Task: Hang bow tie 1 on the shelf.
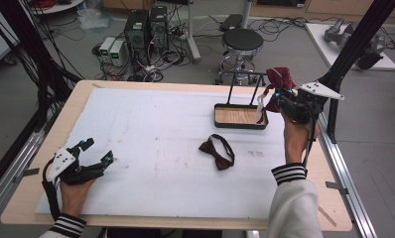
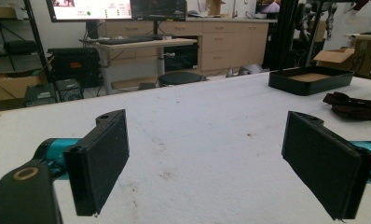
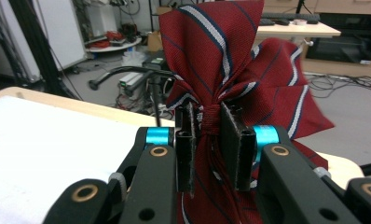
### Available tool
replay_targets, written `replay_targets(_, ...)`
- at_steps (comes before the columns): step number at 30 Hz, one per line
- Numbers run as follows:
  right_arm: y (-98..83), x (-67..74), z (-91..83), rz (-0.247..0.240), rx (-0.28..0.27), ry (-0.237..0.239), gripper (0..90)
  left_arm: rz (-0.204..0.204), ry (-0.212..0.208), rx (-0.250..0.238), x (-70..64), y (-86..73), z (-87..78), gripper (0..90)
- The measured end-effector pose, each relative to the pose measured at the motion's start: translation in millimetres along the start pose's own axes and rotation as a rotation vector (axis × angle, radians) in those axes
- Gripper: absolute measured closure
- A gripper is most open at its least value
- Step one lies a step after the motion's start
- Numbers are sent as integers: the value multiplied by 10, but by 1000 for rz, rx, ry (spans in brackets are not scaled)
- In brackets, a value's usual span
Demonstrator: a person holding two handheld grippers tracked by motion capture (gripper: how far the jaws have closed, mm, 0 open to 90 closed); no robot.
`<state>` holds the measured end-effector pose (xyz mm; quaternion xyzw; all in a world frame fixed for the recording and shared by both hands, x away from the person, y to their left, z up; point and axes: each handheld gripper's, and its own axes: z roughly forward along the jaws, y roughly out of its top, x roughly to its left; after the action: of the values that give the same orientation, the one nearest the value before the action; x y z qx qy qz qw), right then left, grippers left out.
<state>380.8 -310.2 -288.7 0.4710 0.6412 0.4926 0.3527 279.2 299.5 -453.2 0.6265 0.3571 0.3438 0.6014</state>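
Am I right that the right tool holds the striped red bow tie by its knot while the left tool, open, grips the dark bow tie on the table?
Not quite: the left tool grips nothing. The high view shows the dark bow tie lying apart from it.

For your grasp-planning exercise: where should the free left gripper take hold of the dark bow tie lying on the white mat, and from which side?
Grip the dark bow tie at its narrow centre knot, from above: it lies flat, wings spread, strap looped behind.
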Motion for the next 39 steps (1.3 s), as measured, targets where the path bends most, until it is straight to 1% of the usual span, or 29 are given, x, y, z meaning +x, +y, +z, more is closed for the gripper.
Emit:
replay_targets(3, 38, -59, 72, -8, 13, -20, 768, 1, 1, 0, -1, 0, 0, 151)
replay_targets(9, 87, -175, 180, -10, 22, -38, 767, 1, 0, 1, -1, 0, 0, 152)
replay_targets(12, 81, -238, 226, -1, 20, -36, 766, 1, 0, 0, -2, 0, 0, 152)
replay_targets(14, 55, -288, 258, 22, 24, -40, 767, 5, 0, 1, -2, 1, 0, 152)
replay_targets(17, 20, -343, 301, 34, 37, -51, 767, 3, -1, 1, -2, 1, 0, 152)
replay_targets(21, -20, -413, 348, 72, 25, -49, 767, 4, -1, 0, -2, 0, 1, 152)
replay_targets(25, -54, -465, 378, 82, 41, -59, 766, 4, -1, 1, -3, 0, 1, 152)
replay_targets(27, -67, -493, 388, 83, 41, -63, 766, 5, -1, 1, -3, 0, 1, 152)
replay_targets(28, -73, -503, 391, 93, 46, -66, 766, 5, -1, 3, -2, 1, -1, 152)
replay_targets(34, -109, -566, 398, 111, 66, -84, 766, 4, 0, 1, -3, 0, 1, 152)
replay_targets(39, -140, -603, 418, 123, 98, -102, 766, 4, -1, 2, -1, 1, 0, 152)
